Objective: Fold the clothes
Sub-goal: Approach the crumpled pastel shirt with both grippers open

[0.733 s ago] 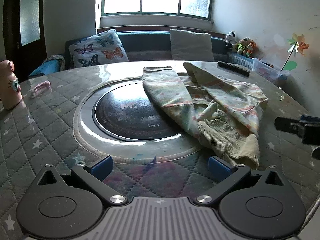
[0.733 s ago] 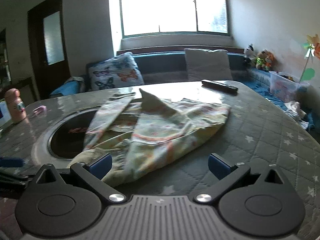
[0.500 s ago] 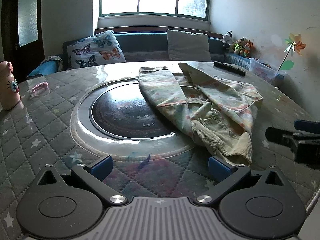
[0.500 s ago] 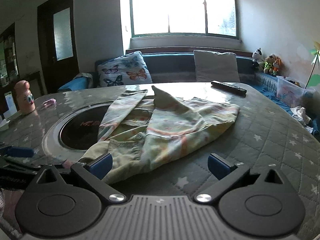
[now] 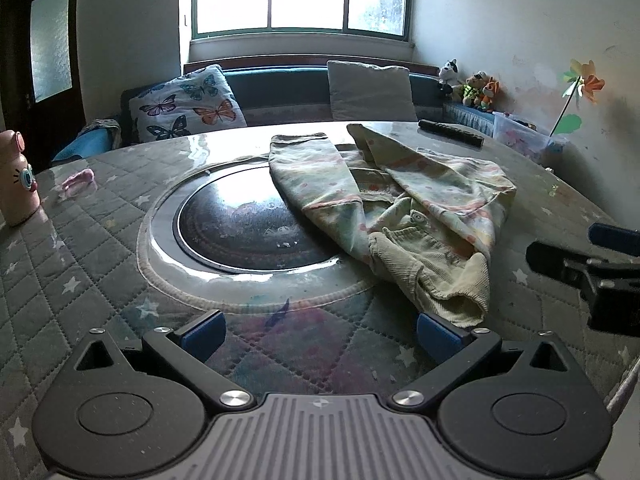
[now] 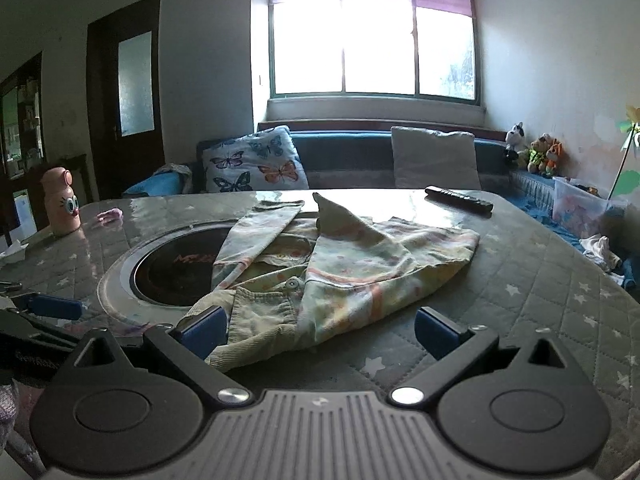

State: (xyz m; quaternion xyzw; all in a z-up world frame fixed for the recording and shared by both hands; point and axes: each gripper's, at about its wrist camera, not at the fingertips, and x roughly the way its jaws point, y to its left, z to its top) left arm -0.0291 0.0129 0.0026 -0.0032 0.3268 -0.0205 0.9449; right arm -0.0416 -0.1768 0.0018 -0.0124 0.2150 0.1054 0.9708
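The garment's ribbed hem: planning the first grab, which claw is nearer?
Right. The right claw already has the hem between its open fingers; the left claw sits just short, hem off its right finger.

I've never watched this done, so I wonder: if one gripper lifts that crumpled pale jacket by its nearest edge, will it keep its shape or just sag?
The jacket would probably sag: it already lies in soft folds with a sleeve draped over the table's dark round inset. It likely weighs little, being thin printed cloth. The ribbed hem looks thicker, so probably easier to pinch.

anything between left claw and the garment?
Nothing: in the left wrist view only bare quilted table cover separates the open left claw from the garment.
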